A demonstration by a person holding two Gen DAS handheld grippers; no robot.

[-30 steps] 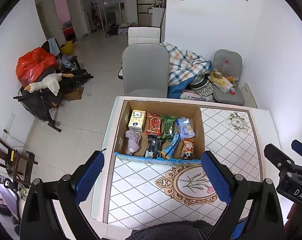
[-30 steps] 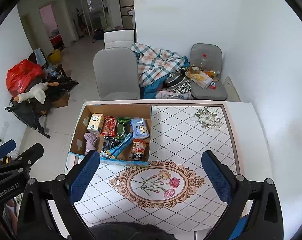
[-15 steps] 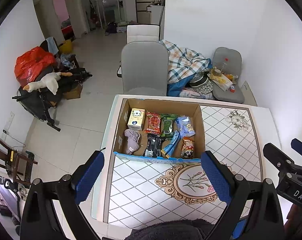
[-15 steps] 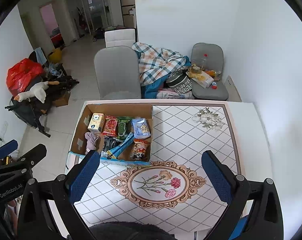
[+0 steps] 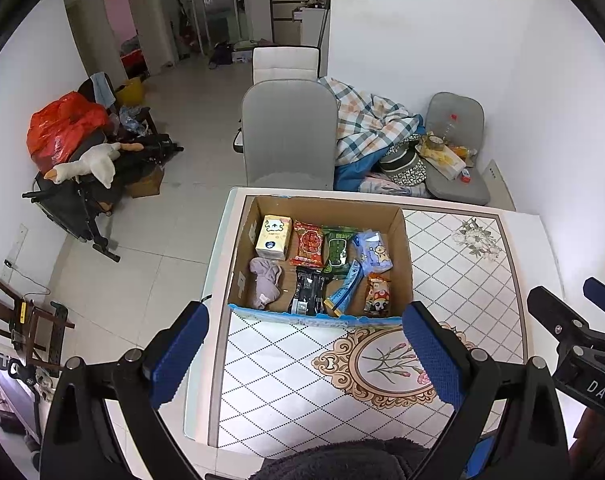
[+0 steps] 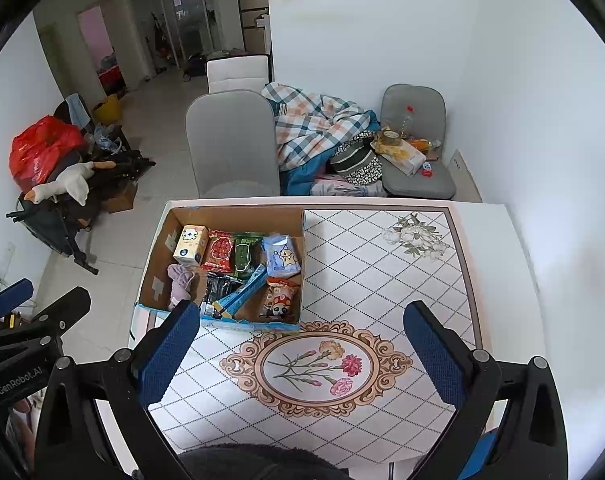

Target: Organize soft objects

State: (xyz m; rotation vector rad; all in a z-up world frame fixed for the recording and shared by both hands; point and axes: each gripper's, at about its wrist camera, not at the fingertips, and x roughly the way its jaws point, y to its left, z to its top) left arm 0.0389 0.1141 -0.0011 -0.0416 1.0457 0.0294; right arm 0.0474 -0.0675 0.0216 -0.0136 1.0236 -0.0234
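A cardboard box [image 5: 404,240] [image 6: 302,276] stands on the far left part of the table. It holds a yellow tissue pack [image 5: 273,237] [image 6: 190,244], a red snack bag [image 5: 309,243], a green pack [image 5: 335,247], a blue cartoon pack [image 5: 372,250] [image 6: 281,255], a purple cloth [image 5: 264,282] [image 6: 179,283], a black packet [image 5: 308,290], a blue tube [image 5: 344,288] and a mushroom snack bag [image 5: 377,294] [image 6: 279,298]. My left gripper [image 5: 308,354] is open and empty, held high above the table before the box. My right gripper [image 6: 302,352] is open and empty over the flower medallion [image 6: 316,366].
The table [image 6: 382,272] has a diamond-patterned top with white edges. A grey chair [image 5: 288,140] stands behind it, beside a plaid blanket pile [image 5: 366,124] and a cushioned seat with clutter [image 5: 454,160]. A stroller with a toy goose [image 5: 82,168] stands at the left wall.
Both grippers have drifted slightly back and up from the table; the box looks a little smaller. Nothing was taken hold of or released.
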